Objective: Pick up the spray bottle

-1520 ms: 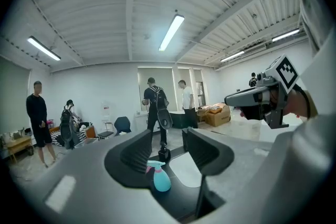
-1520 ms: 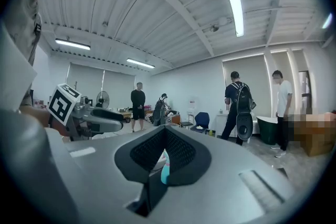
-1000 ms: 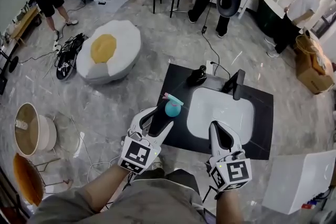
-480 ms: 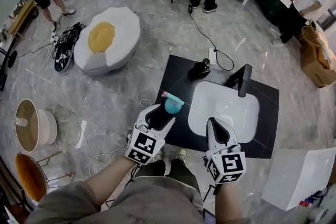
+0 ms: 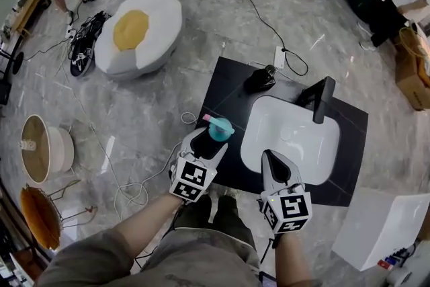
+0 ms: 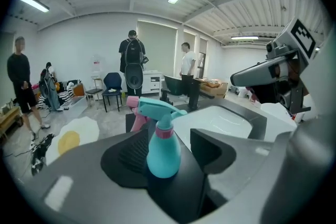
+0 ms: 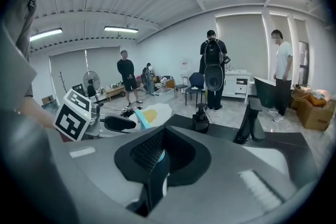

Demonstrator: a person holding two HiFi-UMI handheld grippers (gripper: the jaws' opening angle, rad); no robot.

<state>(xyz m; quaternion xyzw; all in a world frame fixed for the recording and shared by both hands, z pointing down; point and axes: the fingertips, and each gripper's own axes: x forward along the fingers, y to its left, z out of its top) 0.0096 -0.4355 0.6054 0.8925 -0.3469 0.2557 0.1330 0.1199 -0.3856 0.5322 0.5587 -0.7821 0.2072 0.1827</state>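
A teal spray bottle [image 5: 220, 128] with a teal trigger head and pink collar stands upright on the black counter [image 5: 228, 99], left of the sink. My left gripper [image 5: 203, 144] is open, and its tips reach the bottle's near side. In the left gripper view the spray bottle [image 6: 163, 150] stands between the two spread jaws of the left gripper [image 6: 169, 159], with room on each side. My right gripper [image 5: 275, 167] hovers over the sink's front rim, its jaws together and holding nothing. In the right gripper view the right gripper [image 7: 161, 157] is shut, and the bottle's head [image 7: 140, 117] shows at the left.
A white sink basin [image 5: 290, 139] is set in the counter, with a black faucet [image 5: 323, 99] at its far side and a black soap dispenser [image 5: 261, 79] behind the bottle. An egg-shaped beanbag [image 5: 138, 33], floor cables [image 5: 134, 188] and standing people lie beyond.
My left gripper has moved forward, so the bottle now stands between its open jaws. The right gripper has hardly moved. The head view has tilted further down.
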